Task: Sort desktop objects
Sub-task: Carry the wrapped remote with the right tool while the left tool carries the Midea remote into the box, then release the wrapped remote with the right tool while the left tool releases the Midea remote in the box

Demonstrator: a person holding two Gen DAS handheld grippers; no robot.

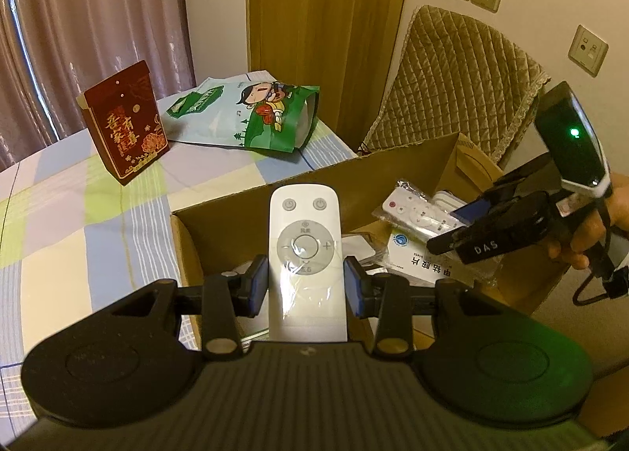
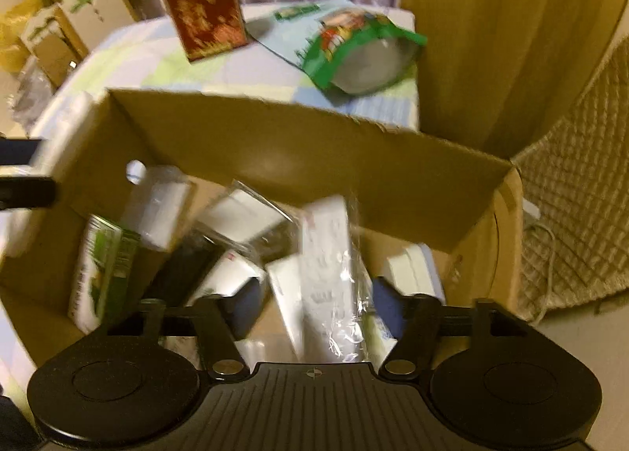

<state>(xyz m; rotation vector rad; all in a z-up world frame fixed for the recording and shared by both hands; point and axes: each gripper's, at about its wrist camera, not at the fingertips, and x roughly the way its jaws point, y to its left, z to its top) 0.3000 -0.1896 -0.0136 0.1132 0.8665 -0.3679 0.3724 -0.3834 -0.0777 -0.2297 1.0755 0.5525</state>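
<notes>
Pale checked cloth in lilac, lime and cream covers the counter [image 1: 78, 223], with pinkish pleated curtains and a mustard drape behind it. At the left of the counter stands a dark red cardboard gift box printed with gold characters [image 1: 124, 122], upright and rigid. Just to its right lies a glossy green-and-white plastic snack pouch with a cartoon figure [image 1: 251, 113], flat and crinkled, its mouth gaping. Both are still outside the container, so the sorting looks only partly done.

In front sits an open brown corrugated cardboard box [image 1: 236, 211], already holding a loose heap: a green-and-white carton [image 2: 102, 274], several bagged white items and a slim white remote sealed in clear film [image 2: 326, 274].

The left gripper [image 1: 306, 288] is clamped on a smooth white plastic remote control with a grey round dial [image 1: 304, 254], wrapped in shiny film and poised over the box's near edge; it appears next to go in.

The right gripper [image 2: 314, 305], held by a person's hand [image 1: 593, 223] over the box's right side, stands with its jaws apart and gripping nothing, the film-wrapped remote lying loose below them.

A quilted tan chair cover [image 1: 464, 73] rises behind the box.
</notes>
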